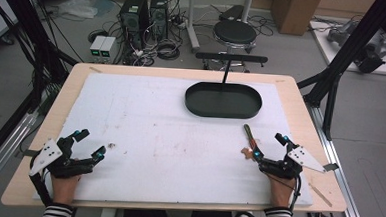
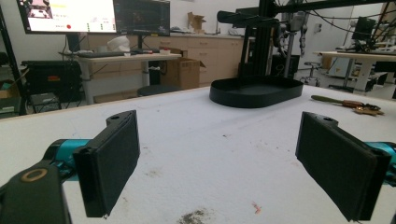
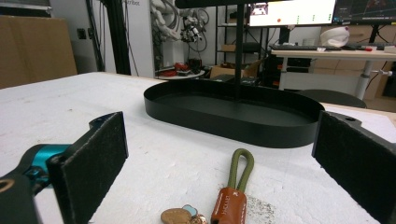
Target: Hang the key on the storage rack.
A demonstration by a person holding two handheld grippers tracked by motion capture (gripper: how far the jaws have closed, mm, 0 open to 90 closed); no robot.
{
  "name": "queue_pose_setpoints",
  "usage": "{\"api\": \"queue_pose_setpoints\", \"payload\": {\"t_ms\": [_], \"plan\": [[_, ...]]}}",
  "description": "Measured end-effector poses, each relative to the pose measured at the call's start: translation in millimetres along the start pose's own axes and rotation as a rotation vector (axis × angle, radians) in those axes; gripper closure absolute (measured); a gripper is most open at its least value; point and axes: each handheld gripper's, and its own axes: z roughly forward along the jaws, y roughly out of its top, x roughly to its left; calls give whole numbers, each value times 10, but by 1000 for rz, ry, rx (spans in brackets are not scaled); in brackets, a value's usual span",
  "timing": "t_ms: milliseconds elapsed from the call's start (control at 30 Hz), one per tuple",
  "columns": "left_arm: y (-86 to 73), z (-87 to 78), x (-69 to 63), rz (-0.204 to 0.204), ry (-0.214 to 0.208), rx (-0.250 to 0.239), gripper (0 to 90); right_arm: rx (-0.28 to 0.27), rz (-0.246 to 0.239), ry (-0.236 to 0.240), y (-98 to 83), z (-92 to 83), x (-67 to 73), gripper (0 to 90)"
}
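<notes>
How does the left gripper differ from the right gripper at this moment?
The left gripper has only bare white mat between its jaws; the right gripper has a keychain lying between its jaws. The left gripper sits farther from the black tray; the right gripper sits nearer to it. Both are open, low over the mat, holding nothing.

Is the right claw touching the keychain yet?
Apart. In the right gripper view, the keychain lies on the white mat between the right claw's wide-open jaws, with bare mat showing on both sides of it.
</notes>
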Motion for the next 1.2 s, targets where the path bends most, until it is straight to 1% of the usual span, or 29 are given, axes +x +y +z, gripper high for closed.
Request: {"api": "queue_pose_setpoints", "payload": {"t_ms": [33, 133, 167, 200, 433, 467, 633, 733, 800, 833, 900, 967, 1000, 1033, 1067, 1100, 1133, 1167, 1200], "plan": [[1, 0, -3, 7, -1, 2, 142, -4, 4, 0, 0, 0, -5, 25], [1, 1, -6, 12, 0, 1, 142, -3, 7, -2, 0, -2, -4, 24], [1, 0, -5, 9, -1, 2, 142, -3, 7, -2, 0, -2, -4, 24], [1, 0, -2, 6, -1, 2, 141, -3, -4, -2, 1, 0, -2, 25], [1, -1, 3, 4, 0, 3, 141, 1, -2, -6, 3, 4, -4, 25], [2, 1, -1, 6, 0, 4, 142, 11, -1, -7, 6, 9, 5, 25], [2, 1, 0, 6, 0, 3, 142, 23, -10, -11, 11, 26, 10, 25], [3, 1, 0, 7, 0, 4, 142, 40, -1, -20, 21, 44, 0, 25], [3, 2, -1, 7, 0, 4, 141, 48, 4, -14, 28, 50, -4, 25], [3, 2, -2, 7, 0, 4, 142, 63, 7, -9, 40, 55, -7, 25], [3, 2, 0, 5, 0, 4, 142, 88, -3, -7, 92, 65, -17, 30], [3, 3, 1, 6, -1, 4, 141, 109, -18, -24, 144, 80, -31, 30], [3, 3, 1, 5, -1, 5, 141, 134, -14, -31, 197, 96, -38, 30], [3, 2, 1, 5, -1, 5, 142, 177, -21, -40, 295, 132, -59, 30], [3, 3, 1, 5, -1, 4, 142, 204, -32, -45, 348, 155, -70, 30], [3, 2, 1, 6, -1, 5, 142, 204, -32, -45, 348, 155, -70, 30], [3, 2, 1, 6, -1, 4, 141, 229, -33, -49, 387, 174, -73, 30], [3, 2, 1, 6, -1, 4, 141, 278, -43, -47, 488, 229, -90, 30], [3, 2, 1, 5, -1, 4, 142, 316, -46, -52, 548, 262, -92, 30]]}}
